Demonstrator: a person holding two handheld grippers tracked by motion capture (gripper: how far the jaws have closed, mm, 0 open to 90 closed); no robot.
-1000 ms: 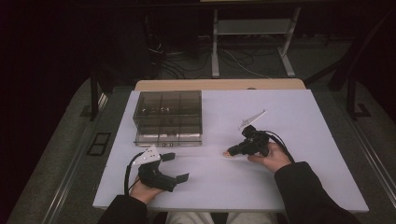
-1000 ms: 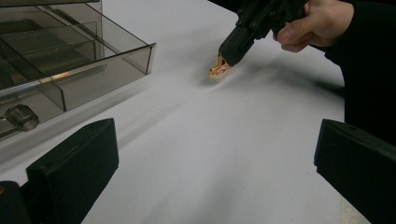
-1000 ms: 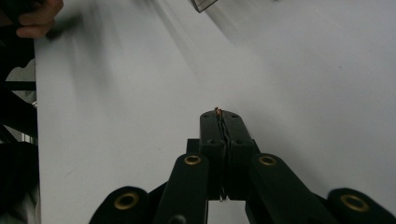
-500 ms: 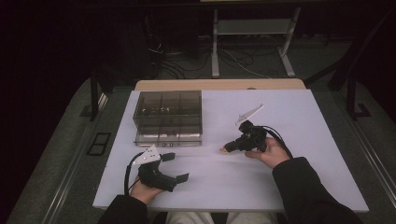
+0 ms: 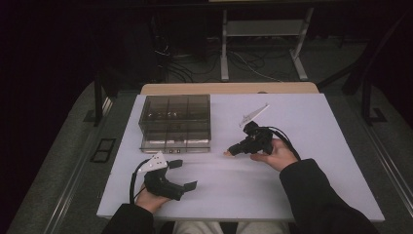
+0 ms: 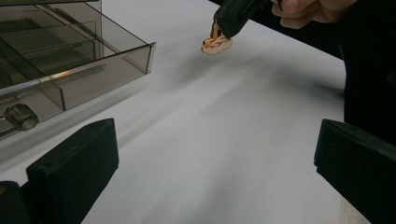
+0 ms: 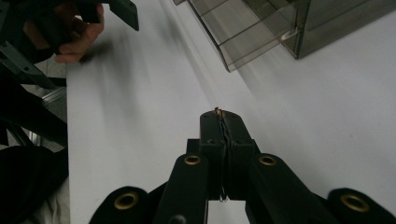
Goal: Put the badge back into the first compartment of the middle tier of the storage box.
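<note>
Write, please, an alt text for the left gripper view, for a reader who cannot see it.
The person's right tool holds a small pale, orange-trimmed piece just above the white table, a hand gripping it at the top edge. A smoky clear compartment box stands at left, and the left tool's two black jaws stand wide apart at the bottom.

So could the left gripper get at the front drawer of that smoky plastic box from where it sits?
Probably yes. The left gripper is open, with bare white table between it and the drawer just ahead.
</note>
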